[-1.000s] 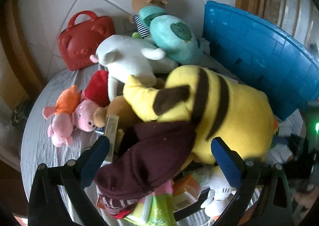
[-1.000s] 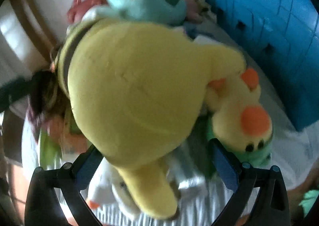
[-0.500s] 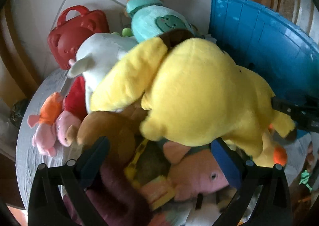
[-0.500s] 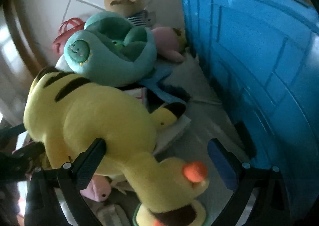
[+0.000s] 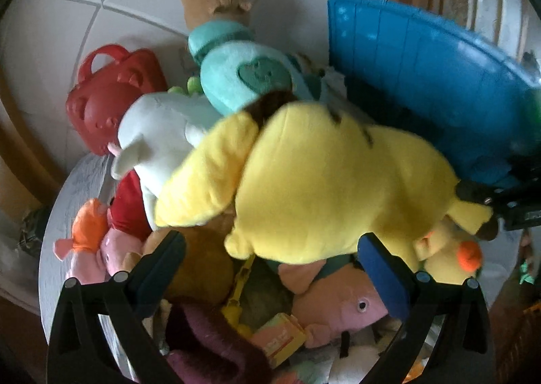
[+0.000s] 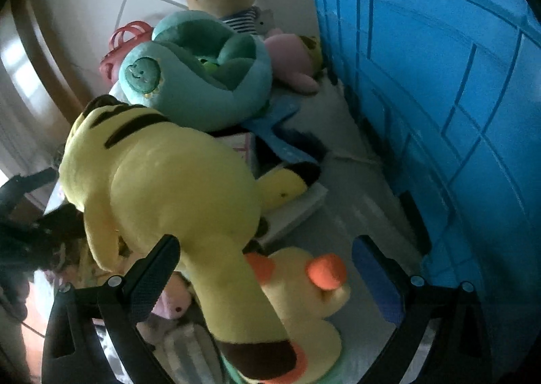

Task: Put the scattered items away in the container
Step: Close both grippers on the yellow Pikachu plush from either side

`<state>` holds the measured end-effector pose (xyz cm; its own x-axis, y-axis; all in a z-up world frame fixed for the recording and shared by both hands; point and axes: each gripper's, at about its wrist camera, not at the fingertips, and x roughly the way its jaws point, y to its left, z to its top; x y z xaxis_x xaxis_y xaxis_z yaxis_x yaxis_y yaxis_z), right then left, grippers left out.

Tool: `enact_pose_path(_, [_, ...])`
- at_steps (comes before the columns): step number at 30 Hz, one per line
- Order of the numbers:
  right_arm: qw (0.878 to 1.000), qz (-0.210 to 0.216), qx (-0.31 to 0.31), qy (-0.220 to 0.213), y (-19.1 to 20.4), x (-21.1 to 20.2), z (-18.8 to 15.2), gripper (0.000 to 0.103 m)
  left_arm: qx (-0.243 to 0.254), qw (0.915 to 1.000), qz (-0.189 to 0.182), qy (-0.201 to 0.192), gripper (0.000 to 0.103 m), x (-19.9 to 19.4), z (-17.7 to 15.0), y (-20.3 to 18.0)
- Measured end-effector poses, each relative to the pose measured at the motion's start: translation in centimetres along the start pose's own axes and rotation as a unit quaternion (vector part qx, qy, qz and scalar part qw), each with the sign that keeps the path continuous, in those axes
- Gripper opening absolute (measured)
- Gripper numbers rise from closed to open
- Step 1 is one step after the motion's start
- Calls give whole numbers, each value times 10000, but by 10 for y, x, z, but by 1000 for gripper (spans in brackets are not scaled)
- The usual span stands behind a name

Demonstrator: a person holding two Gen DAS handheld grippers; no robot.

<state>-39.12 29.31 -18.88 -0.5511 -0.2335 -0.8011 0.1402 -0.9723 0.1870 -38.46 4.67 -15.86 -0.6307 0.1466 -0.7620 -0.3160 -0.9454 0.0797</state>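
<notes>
— Left gripper point(image 5: 270, 258) in its own view? — Spread wide, clasping nothing. The yellow plush point(image 5: 331, 187) hung over the toy pile, blurred, its ear running off to a dark tool at the right edge; the crate point(image 5: 422, 79) stood behind, its inside hidden.

— And the right view? — Right gripper point(image 6: 267, 269) looked parted, the plush's ear point(image 6: 230, 292) lying between the fingers; whether it was gripped I couldn't tell. Only here showed the back stripes point(image 6: 132, 123) and the duck point(image 6: 304, 286) beneath, beside the crate wall point(image 6: 439, 113).
</notes>
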Motion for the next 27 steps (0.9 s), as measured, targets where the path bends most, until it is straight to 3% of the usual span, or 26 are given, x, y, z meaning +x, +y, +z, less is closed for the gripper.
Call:
enact_pose_path(7, [9988, -193, -365, 246, 18, 10, -14, 103, -84, 9982, -425, 415, 103, 35, 4, 1])
enact_pose_path(13, [9990, -214, -377, 138, 14, 14, -6, 103, -83, 9988, -427, 205, 103, 34, 23, -2])
enact_pose_path(19, [9988, -171, -448, 129, 8, 32, 0, 103, -392, 9934, -964, 483, 103, 66, 32, -3])
enact_pose_path(27, [9982, -79, -586, 75, -1, 49, 6, 103, -599, 9893, -1253, 448, 103, 75, 33, -5])
